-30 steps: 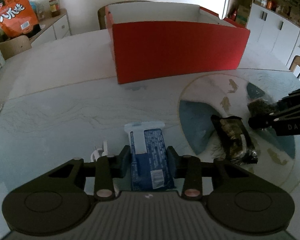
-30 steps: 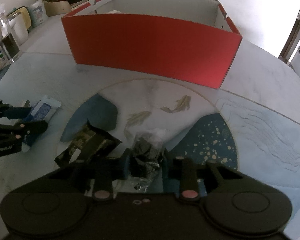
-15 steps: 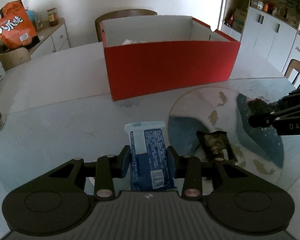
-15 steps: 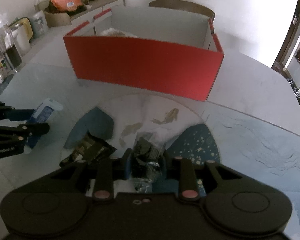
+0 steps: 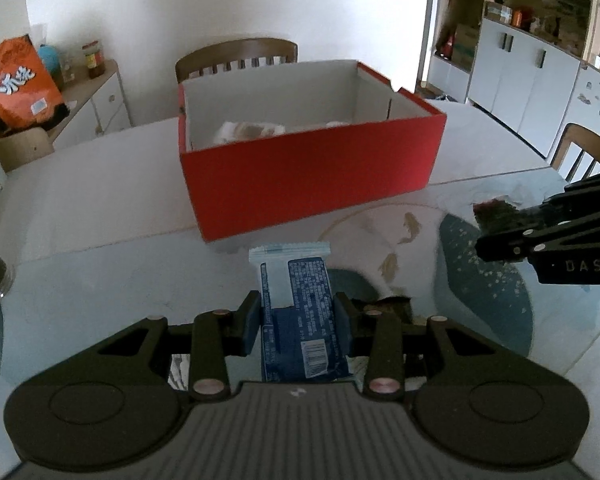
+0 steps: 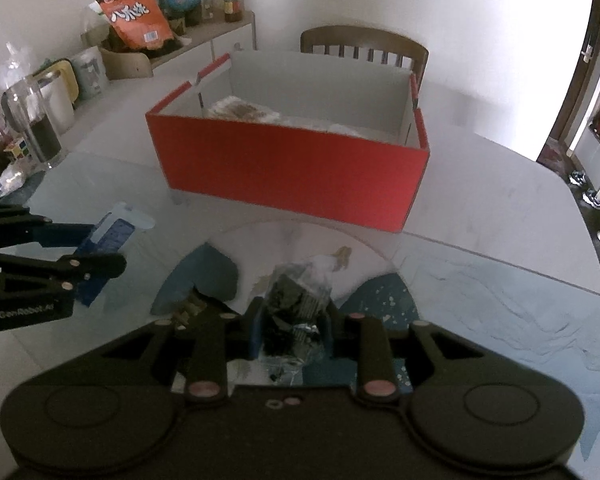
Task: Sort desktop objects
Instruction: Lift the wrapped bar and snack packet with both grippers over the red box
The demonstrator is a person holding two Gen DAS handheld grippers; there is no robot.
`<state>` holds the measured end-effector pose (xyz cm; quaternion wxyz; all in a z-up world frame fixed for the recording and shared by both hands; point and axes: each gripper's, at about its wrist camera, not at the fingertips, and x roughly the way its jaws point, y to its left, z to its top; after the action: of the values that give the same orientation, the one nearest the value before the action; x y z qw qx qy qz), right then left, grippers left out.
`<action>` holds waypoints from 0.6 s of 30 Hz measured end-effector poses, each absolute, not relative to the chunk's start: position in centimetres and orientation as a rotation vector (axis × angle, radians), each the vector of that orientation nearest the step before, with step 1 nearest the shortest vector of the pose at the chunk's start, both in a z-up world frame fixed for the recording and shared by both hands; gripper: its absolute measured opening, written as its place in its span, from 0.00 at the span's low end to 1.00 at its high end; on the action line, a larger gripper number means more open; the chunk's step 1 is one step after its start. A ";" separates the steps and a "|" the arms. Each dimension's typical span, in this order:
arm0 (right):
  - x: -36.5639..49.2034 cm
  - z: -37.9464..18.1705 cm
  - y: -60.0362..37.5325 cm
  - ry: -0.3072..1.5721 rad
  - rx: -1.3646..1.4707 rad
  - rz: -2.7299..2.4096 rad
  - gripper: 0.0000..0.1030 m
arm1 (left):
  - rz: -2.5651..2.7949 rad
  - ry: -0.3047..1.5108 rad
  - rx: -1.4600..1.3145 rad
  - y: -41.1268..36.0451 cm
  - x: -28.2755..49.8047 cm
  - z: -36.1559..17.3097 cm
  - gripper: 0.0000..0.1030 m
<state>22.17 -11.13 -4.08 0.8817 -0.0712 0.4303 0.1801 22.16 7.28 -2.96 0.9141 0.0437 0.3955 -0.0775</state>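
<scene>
My left gripper (image 5: 296, 312) is shut on a blue and white snack packet (image 5: 298, 300), held above the glass table. My right gripper (image 6: 294, 320) is shut on a dark crinkly clear-wrapped packet (image 6: 296, 300), also lifted off the table. The open red box (image 5: 312, 184) stands ahead of both, white inside, with pale wrapped items (image 5: 248, 130) on its floor. In the right wrist view the left gripper (image 6: 100, 256) shows at the left edge with the blue packet (image 6: 112, 236); the red box (image 6: 292, 168) lies beyond. The right gripper (image 5: 496, 232) shows at the right edge of the left wrist view.
A dark snack packet (image 6: 190, 304) lies on the round fish-patterned mat (image 6: 300, 240), partly hidden by my fingers. A glass jar (image 6: 36, 124) and clutter stand at the table's left. An orange snack bag (image 5: 18, 80) sits on a side cabinet. A wooden chair (image 5: 236, 56) stands behind the box.
Both grippers have risen with their packets still held, so the red box's inside and its contents have come into view. The dark packet on the mat stayed put.
</scene>
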 end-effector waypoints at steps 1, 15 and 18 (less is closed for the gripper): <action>22.1 -3.8 -11.2 0.891 -0.147 0.375 0.26 | -0.160 0.811 0.093 7.1 22.2 -2.6 0.36; 22.9 -0.1 -11.7 0.827 -0.152 0.394 0.26 | -0.177 0.753 0.114 6.2 24.0 2.0 0.36; 23.4 0.7 -11.7 0.813 -0.160 0.395 0.26 | -0.183 0.740 0.113 6.2 24.8 3.0 0.36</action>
<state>23.43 -11.72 0.68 0.8965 -0.0771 0.3925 0.1906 24.79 6.21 3.03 0.9267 0.0549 0.3608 -0.0892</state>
